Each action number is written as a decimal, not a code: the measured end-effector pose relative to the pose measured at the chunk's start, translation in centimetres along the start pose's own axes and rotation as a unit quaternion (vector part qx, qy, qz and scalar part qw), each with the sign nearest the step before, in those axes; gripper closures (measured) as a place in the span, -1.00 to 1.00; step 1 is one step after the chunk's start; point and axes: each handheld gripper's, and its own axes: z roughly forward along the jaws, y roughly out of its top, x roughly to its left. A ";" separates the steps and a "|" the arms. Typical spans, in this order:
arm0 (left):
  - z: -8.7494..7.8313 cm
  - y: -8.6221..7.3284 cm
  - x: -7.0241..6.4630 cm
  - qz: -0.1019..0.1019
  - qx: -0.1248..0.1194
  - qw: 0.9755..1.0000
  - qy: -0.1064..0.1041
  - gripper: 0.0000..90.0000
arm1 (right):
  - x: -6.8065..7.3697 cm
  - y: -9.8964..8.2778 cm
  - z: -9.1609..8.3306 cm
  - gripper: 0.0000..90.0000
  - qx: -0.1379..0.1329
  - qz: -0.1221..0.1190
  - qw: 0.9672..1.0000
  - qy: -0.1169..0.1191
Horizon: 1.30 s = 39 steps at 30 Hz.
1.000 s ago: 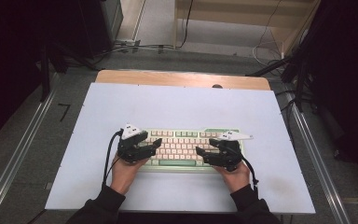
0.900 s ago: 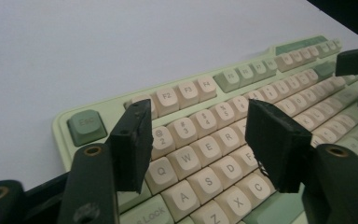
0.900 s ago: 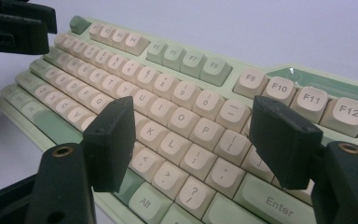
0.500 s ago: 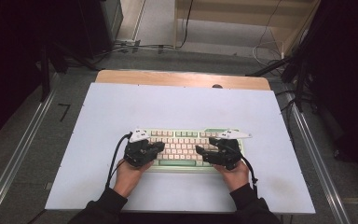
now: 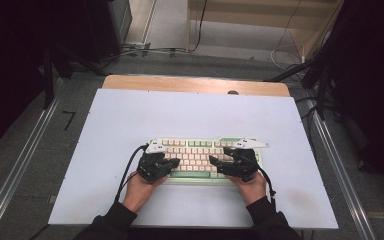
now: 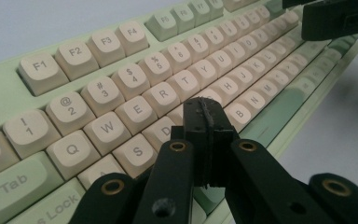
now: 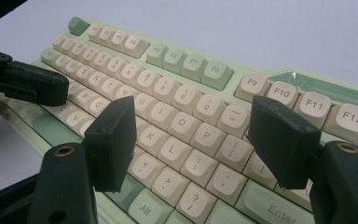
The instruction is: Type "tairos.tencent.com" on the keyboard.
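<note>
A pale green keyboard (image 5: 200,149) with cream keys lies on the white tabletop, near its front. My left gripper (image 5: 176,163) rests over the keyboard's left half, held in a person's hand. In the left gripper view its jaws (image 6: 204,109) are pressed together with nothing between them, tips just above the keys beside D. My right gripper (image 5: 213,163) hovers over the right half. Its jaws (image 7: 198,126) stand apart, empty, above the K, L and P keys (image 7: 207,135). The two grippers point toward each other; the left gripper (image 7: 25,83) shows at the edge of the right gripper view.
The white tabletop (image 5: 130,115) reaches well beyond the keyboard on every side. A wooden strip (image 5: 195,84) runs along its far edge. Metal rails (image 5: 15,175) flank the table, and cables lie on the floor behind.
My left hand has shifted a little to the right, further over the keyboard, and its gripper looks narrower than before. The right hand and the keyboard have stayed where they were.
</note>
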 end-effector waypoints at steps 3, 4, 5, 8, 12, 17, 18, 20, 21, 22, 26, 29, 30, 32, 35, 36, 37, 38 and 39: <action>0.2 0.0 -0.2 0.005 0.008 1.000 0.003 1.00 | 0.0 0.0 0.0 -0.32 0.000 0.000 1.000 0.000; 0.2 0.0 -0.2 0.006 0.008 1.000 0.004 1.00 | 0.0 0.0 0.0 -0.32 0.000 0.000 1.000 0.000; 0.2 0.0 -0.2 0.006 0.008 1.000 0.004 1.00 | 0.0 0.0 0.0 -0.32 0.000 0.000 1.000 0.000; 0.3 -0.1 -0.3 0.008 0.012 1.000 0.006 1.00 | 0.0 0.0 0.0 -0.32 0.001 0.000 1.000 0.000; 0.4 -0.2 -0.3 0.006 0.016 1.000 0.003 1.00 | 0.0 0.0 0.0 -0.32 0.001 0.000 1.000 0.000; -0.5 0.1 -0.3 0.002 -0.024 1.000 0.003 0.52 | 0.0 0.0 0.0 -0.31 0.000 -0.001 1.000 0.000; -0.9 0.2 -0.3 0.004 -0.044 0.999 0.016 0.32 | 0.0 0.0 0.0 -0.31 -0.001 -0.001 1.000 0.000; -1.3 0.4 -0.2 -0.001 -0.065 0.997 0.033 -0.12 | 0.0 0.1 0.0 -0.27 -0.002 0.001 1.000 0.000; -1.6 0.4 -0.1 -0.006 -0.076 0.996 0.042 -0.19 | 0.1 0.2 0.1 -0.23 -0.003 0.001 1.000 -0.001; -1.7 0.5 0.0 -0.012 -0.083 0.995 0.049 -0.27 | 0.1 0.2 0.2 -0.21 -0.003 -0.002 1.000 -0.002; -1.5 0.3 0.7 -0.031 -0.079 0.995 0.058 -0.42 | 0.3 0.5 0.5 0.04 -0.007 -0.012 1.000 -0.009; -1.5 0.2 1.0 -0.041 -0.079 0.994 0.060 -0.41 | 0.4 0.8 0.8 0.38 -0.005 -0.015 1.000 -0.009; -1.5 0.2 1.0 -0.044 -0.081 0.994 0.061 -0.39 | 0.5 0.8 0.9 0.54 -0.005 -0.015 1.000 -0.008; -1.6 0.2 1.1 -0.048 -0.082 0.994 0.061 -0.37 | 0.5 0.9 1.2 0.78 0.000 -0.018 1.000 -0.006; -1.5 0.1 1.2 -0.049 -0.080 0.994 0.062 -0.34 | 0.7 0.9 1.7 0.94 0.007 -0.027 1.000 -0.006; -1.5 0.1 1.2 -0.050 -0.080 0.994 0.063 -0.33 | 0.8 0.9 1.8 0.94 0.010 -0.029 1.000 -0.006; -1.5 0.1 1.2 -0.050 -0.079 0.994 0.064 -0.33 | 0.9 0.9 1.9 0.94 0.012 -0.031 0.999 -0.005; -1.5 0.1 1.2 -0.049 -0.079 0.994 0.063 -0.32 | 0.9 0.9 2.0 0.94 0.015 -0.034 0.999 -0.008; -1.5 0.1 1.2 -0.049 -0.079 0.994 0.064 -0.31 | 1.0 0.9 2.1 0.94 0.019 -0.035 0.999 -0.008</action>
